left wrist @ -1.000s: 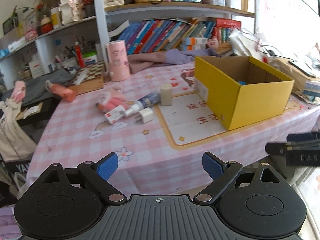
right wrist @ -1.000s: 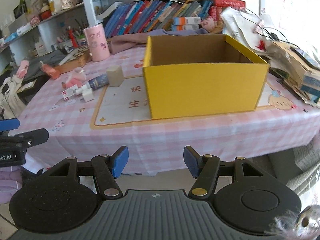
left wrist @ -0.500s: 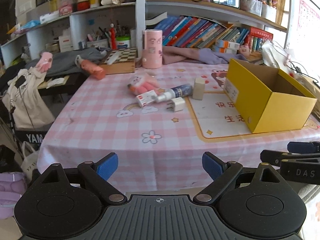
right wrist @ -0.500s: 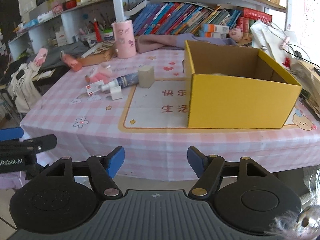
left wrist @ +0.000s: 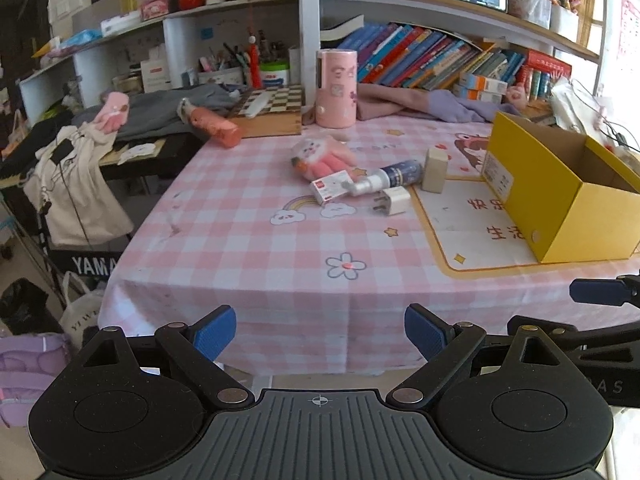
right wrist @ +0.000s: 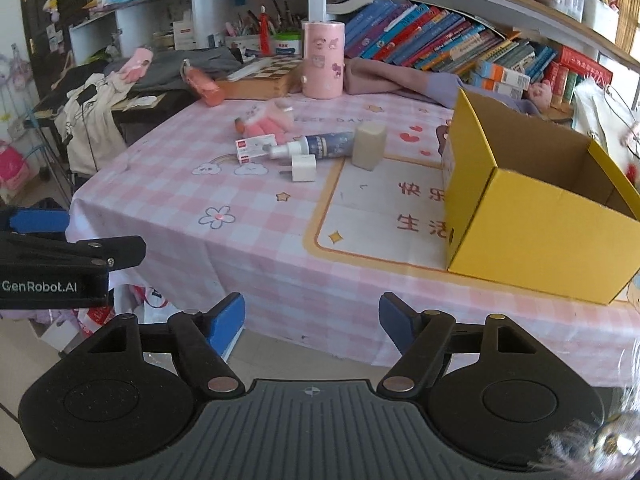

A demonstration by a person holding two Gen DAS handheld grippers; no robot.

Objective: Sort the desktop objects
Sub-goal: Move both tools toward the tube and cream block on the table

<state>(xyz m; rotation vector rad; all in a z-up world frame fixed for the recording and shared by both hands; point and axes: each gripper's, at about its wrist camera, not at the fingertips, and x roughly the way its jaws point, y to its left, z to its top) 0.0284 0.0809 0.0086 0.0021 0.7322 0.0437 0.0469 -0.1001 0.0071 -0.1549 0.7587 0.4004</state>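
On the pink checked tablecloth (left wrist: pixel 248 240) lies a small cluster: a pink plush toy (left wrist: pixel 320 158), a white and red card box (left wrist: pixel 332 188), a blue spray bottle (left wrist: pixel 390 178), a white charger plug (left wrist: pixel 394 202) and a beige block (left wrist: pixel 434 170). To their right stands an open yellow box (left wrist: pixel 560 200). The same cluster shows in the right wrist view around the charger plug (right wrist: pixel 302 168), left of the yellow box (right wrist: pixel 532 216). My left gripper (left wrist: pixel 319 332) hangs open before the table's front edge, holding nothing. My right gripper (right wrist: pixel 312 322) is opening, with nothing between its fingers.
At the table's back stand a pink cylinder (left wrist: pixel 336 88), a chessboard box (left wrist: pixel 272 114), an orange-pink bottle (left wrist: pixel 216 130) and heaped cloth (left wrist: pixel 424 104). Shelves of books (left wrist: pixel 432 56) rise behind. A side stand with clothes and bags (left wrist: pixel 68 184) is left of the table.
Both views have swung left and levelled, so the yellow box has shifted right and the object cluster sits nearer the middle. The right gripper's fingers stand wider apart than before.
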